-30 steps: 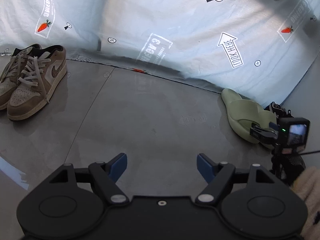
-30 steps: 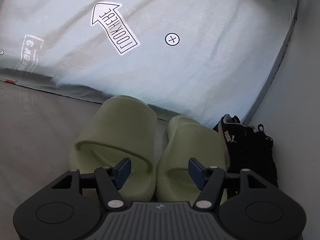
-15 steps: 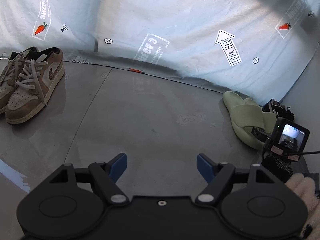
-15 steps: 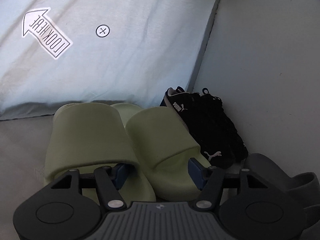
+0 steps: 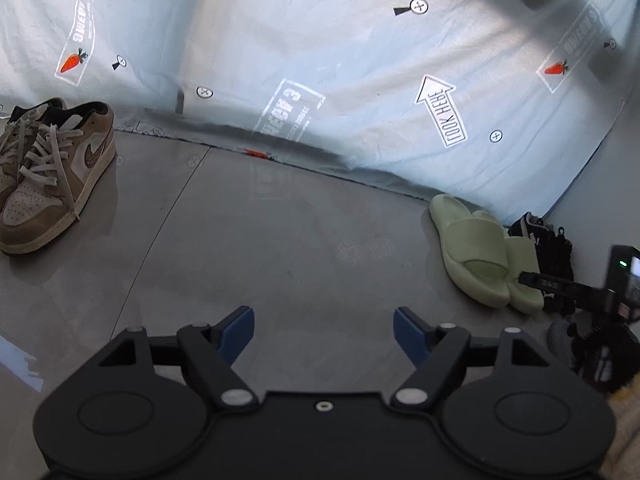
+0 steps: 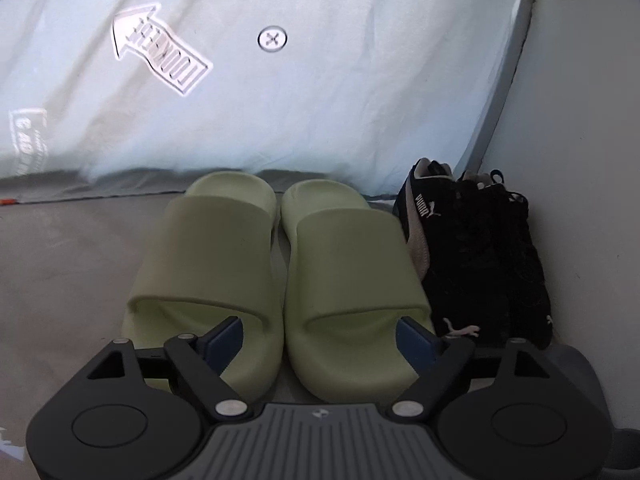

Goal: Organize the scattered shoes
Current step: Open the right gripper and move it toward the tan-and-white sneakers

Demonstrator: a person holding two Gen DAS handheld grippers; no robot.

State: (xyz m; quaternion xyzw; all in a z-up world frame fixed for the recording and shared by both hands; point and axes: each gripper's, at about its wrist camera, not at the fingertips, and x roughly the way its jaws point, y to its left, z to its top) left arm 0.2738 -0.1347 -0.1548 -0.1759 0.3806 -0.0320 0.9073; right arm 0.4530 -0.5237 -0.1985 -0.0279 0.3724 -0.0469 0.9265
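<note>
Two pale green slides (image 6: 208,264) (image 6: 352,264) lie side by side on the grey floor, heels toward the bed's edge. My right gripper (image 6: 320,340) hovers over their toes. Its jaws are opening. The right slide's toe lies between them and the pads do not press on it. A pair of black sneakers (image 6: 480,256) sits right of the slides, against the wall. My left gripper (image 5: 323,334) stands open over bare floor, with nothing between its fingers. A tan pair of sneakers (image 5: 52,176) rests at the far left. The left wrist view also shows the green slides (image 5: 476,252).
A mattress in a pale printed sheet (image 5: 320,60) runs along the back of the floor. A plain wall (image 6: 580,120) closes the right side. Part of a grey slide (image 6: 580,368) shows at the lower right, beside the black sneakers.
The right jaws have spread off the right green slide, which now lies straight beside its mate. The right gripper has rolled and backed off slightly. The left gripper kept still.
</note>
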